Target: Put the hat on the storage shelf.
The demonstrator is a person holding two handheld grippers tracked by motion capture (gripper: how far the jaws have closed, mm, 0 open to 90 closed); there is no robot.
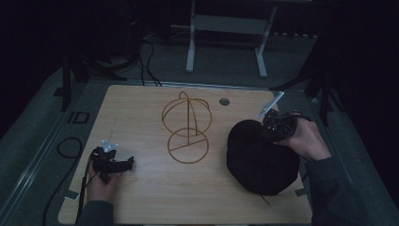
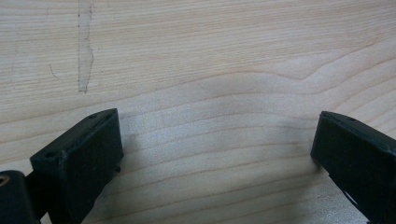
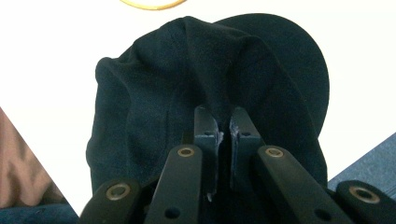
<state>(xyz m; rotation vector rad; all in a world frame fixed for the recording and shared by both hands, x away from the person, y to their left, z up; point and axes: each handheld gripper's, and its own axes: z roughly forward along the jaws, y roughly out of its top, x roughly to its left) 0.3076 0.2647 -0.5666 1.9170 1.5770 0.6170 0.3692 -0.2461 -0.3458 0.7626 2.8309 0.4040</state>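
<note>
A black cap (image 1: 261, 157) lies on the right side of the wooden table (image 1: 141, 197). My right gripper (image 1: 270, 127) sits at the cap's far edge, and in the right gripper view it (image 3: 224, 122) is shut on a pinched fold of the cap's dark cloth (image 3: 205, 79). A gold wire hat stand (image 1: 187, 127) with a round base and a rounded frame on top stands at the table's middle. My left gripper (image 1: 128, 163) rests low at the table's left front; its black fingers (image 2: 88, 154) stand wide apart over bare wood, holding nothing.
A round cable hole (image 1: 224, 101) is in the table's far side. A black cable (image 1: 66, 150) loops beside the left table edge. A white frame's legs (image 1: 226, 37) stand on the floor beyond the table. The room around is dark.
</note>
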